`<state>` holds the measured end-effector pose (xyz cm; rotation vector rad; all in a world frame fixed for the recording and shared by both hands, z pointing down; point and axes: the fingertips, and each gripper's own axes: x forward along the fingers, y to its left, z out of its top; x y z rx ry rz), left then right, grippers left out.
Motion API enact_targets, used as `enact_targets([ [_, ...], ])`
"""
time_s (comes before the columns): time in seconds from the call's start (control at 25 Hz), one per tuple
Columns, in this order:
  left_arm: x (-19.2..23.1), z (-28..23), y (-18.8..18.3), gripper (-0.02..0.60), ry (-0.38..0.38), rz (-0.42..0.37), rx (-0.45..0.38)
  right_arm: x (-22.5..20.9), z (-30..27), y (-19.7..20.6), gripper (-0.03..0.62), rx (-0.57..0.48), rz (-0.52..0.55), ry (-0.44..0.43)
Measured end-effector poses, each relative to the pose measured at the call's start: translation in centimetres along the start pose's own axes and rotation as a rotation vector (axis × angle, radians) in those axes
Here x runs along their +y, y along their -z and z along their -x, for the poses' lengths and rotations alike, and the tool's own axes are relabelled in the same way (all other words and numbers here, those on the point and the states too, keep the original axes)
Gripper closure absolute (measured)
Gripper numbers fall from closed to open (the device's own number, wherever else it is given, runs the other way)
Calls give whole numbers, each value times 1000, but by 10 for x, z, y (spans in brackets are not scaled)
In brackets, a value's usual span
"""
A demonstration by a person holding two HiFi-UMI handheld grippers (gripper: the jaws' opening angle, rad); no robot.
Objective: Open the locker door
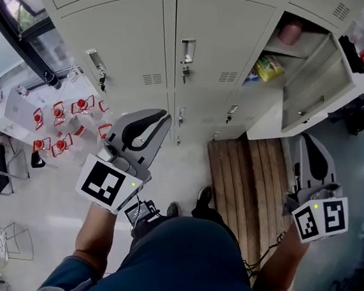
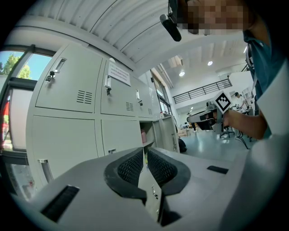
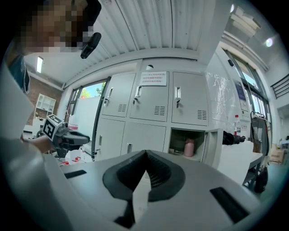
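Observation:
A bank of grey lockers fills the top of the head view. One locker door [image 1: 316, 84] at the right stands swung open. Its compartment holds a pink bottle [image 1: 289, 32] and a yellow-green packet [image 1: 268, 68]. The neighbouring doors [image 1: 217, 49] are closed, each with a metal handle [image 1: 187, 49]. My left gripper [image 1: 167, 114] is held back from the lockers, shut and empty. My right gripper [image 1: 305, 139] hangs below the open door, clear of it, also shut on nothing. The right gripper view shows the open door [image 3: 212, 146] and the bottle [image 3: 188, 147] beyond the closed jaws [image 3: 146, 154]. In the left gripper view the jaws [image 2: 144, 152] meet too.
A wooden pallet [image 1: 248, 186] lies on the floor before the open locker. Several red-capped items in wire stands [image 1: 62, 124] sit at the left. A black bag [image 1: 357, 117] rests behind the open door. The person's shoes [image 1: 204, 195] stand by the pallet.

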<state>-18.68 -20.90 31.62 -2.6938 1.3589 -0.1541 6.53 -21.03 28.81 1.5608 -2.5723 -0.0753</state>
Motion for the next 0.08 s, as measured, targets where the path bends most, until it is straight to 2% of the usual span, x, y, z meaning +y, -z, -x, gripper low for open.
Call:
enact_targets([
  [0.08,1,2,3,538,1,4,10,2,-2,2,559,4,0,-4],
])
